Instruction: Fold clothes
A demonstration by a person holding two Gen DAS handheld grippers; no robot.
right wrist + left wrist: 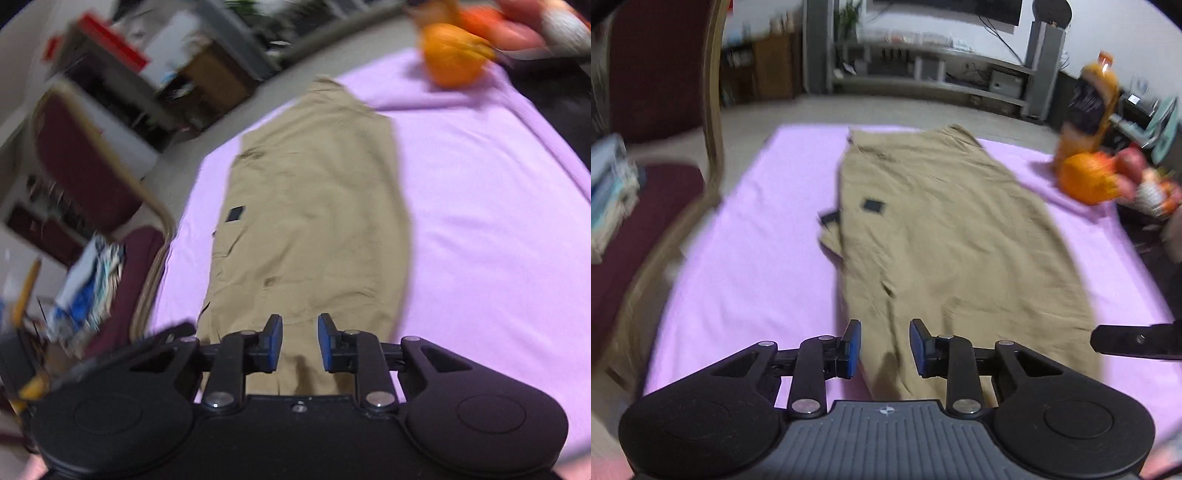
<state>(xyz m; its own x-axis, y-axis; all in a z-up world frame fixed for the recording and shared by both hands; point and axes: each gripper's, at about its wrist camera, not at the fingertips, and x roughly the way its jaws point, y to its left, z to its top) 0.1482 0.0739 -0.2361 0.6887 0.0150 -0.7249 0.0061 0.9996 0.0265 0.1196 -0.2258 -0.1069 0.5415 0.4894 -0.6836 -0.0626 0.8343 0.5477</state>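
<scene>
Khaki trousers (945, 229) lie stretched out lengthwise on a lilac sheet (750, 240), with a small black patch (874, 205) near their left edge. My left gripper (885, 332) hovers above the near end of the trousers, open, its blue pads apart with nothing pinched. In the right wrist view the same trousers (314, 206) run away from me. My right gripper (300, 328) hangs over their near end, also open and holding nothing. A black part of the right gripper (1137, 339) shows at the right edge of the left wrist view.
A dark red chair with a tan frame (665, 155) stands left of the sheet, with folded items (609, 192) on its seat. An orange (1086, 177), other fruit and a juice bottle (1089, 103) sit at the far right corner. Shelving (923, 70) lines the back wall.
</scene>
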